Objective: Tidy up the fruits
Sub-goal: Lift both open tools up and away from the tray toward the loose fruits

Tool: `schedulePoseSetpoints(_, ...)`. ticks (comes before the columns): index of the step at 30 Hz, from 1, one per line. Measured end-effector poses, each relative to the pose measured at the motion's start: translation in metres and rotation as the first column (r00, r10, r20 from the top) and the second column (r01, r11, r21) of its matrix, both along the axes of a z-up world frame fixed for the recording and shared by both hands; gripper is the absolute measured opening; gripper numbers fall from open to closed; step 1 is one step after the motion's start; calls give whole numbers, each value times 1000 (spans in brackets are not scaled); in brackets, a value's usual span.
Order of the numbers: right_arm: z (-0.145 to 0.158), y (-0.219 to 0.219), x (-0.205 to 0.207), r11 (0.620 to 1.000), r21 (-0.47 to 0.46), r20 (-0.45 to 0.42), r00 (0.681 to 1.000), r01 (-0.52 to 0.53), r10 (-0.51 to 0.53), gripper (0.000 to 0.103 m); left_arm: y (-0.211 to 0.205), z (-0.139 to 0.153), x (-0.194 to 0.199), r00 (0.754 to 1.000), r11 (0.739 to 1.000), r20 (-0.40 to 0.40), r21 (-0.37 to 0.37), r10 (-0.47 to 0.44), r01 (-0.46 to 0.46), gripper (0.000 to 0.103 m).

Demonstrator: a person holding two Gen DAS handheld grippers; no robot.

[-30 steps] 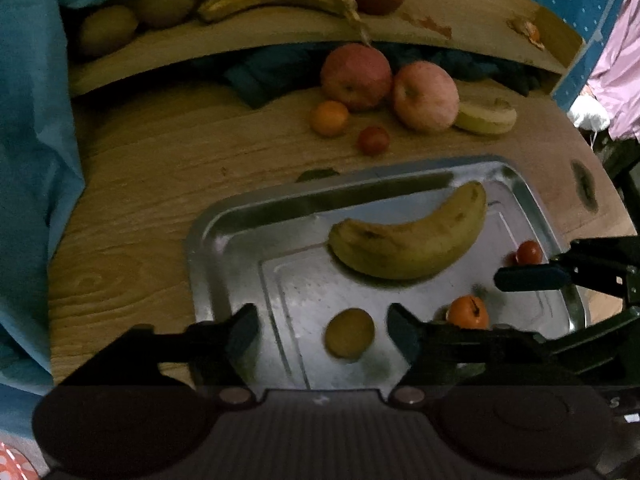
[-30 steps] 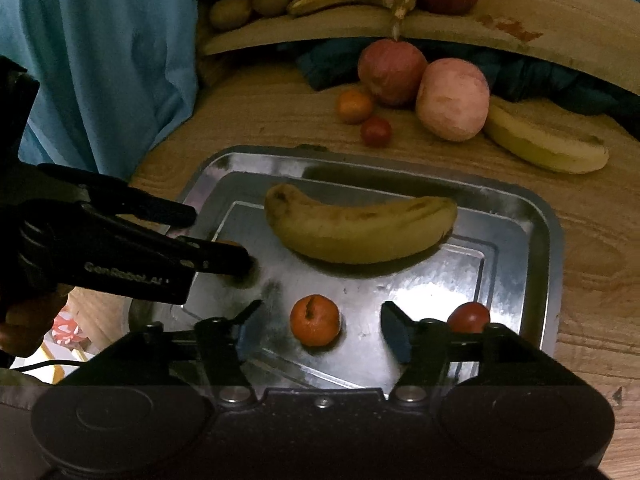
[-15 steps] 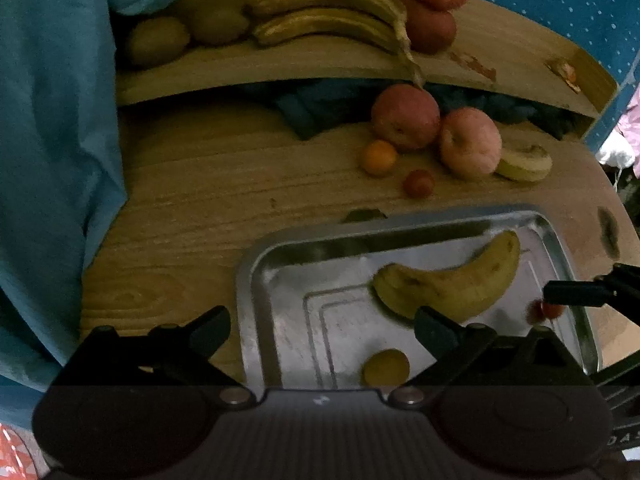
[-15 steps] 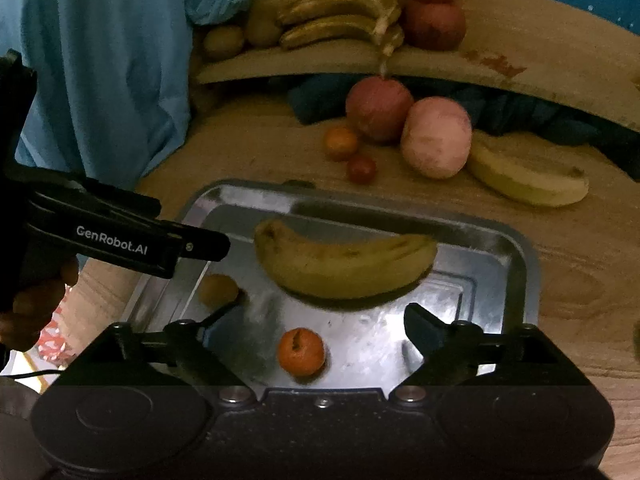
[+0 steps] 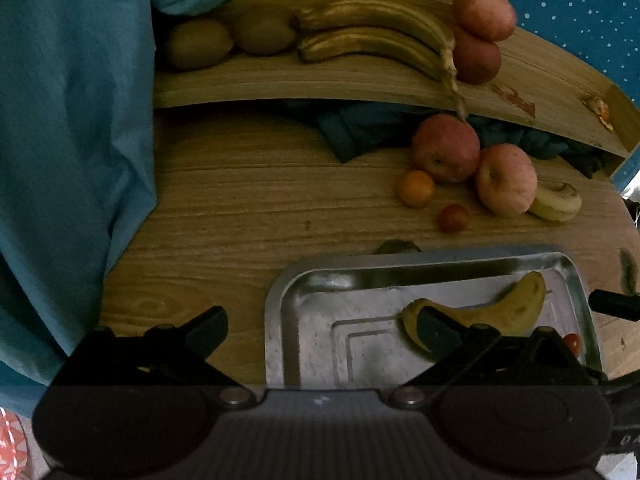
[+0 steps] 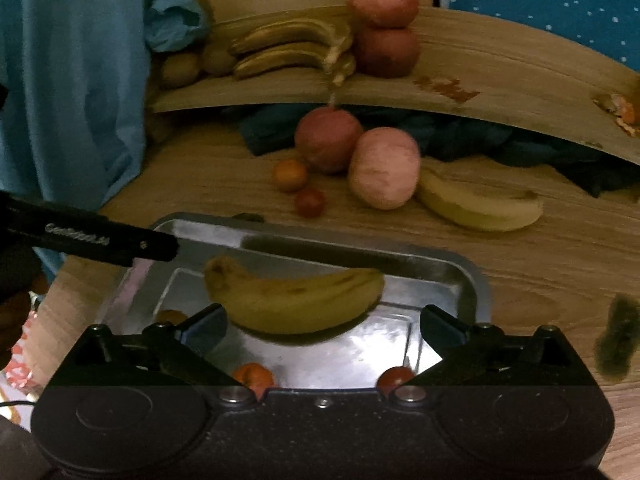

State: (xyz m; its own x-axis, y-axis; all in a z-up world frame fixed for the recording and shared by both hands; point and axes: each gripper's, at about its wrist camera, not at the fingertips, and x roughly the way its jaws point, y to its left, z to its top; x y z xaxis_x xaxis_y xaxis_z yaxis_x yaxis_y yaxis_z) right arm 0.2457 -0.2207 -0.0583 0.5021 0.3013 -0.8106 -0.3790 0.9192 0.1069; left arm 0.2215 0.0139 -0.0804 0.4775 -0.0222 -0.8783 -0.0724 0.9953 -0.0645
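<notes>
Both grippers hang spread wide and empty over the metal tray (image 6: 460, 276), which sits at the near edge of the wooden table (image 5: 240, 200); the left gripper (image 5: 320, 326) is over the tray's left rim, the right gripper (image 6: 322, 322) over its middle; a banana (image 6: 296, 296) lies across the tray's centre, with a small orange (image 6: 254, 374) and a cherry tomato (image 6: 394, 376) along its near rim, and a brownish fruit (image 6: 170, 315) by its left rim; beyond the tray's far rim, on the table, stand two apples (image 6: 356, 156), an orange fruit (image 6: 290, 175), a tomato (image 6: 310, 202) and another banana (image 6: 476, 204); a raised wooden shelf (image 5: 360, 88) at the table's back carries bananas, kiwis and apples.
</notes>
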Motion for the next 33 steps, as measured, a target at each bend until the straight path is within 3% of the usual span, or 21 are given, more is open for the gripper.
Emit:
schedulePoseSetpoints(17, -3, -10, 19, 995, -21, 30, 995, 96, -95, 102, 4, -2, 19, 1000, 1000, -3, 7, 20, -20, 103)
schedulePoseSetpoints(33, -9, 2, 38, 998, 7, 2, 998, 66, -66, 102, 6, -4, 54, 1000, 1000, -6, 22, 5, -5, 103)
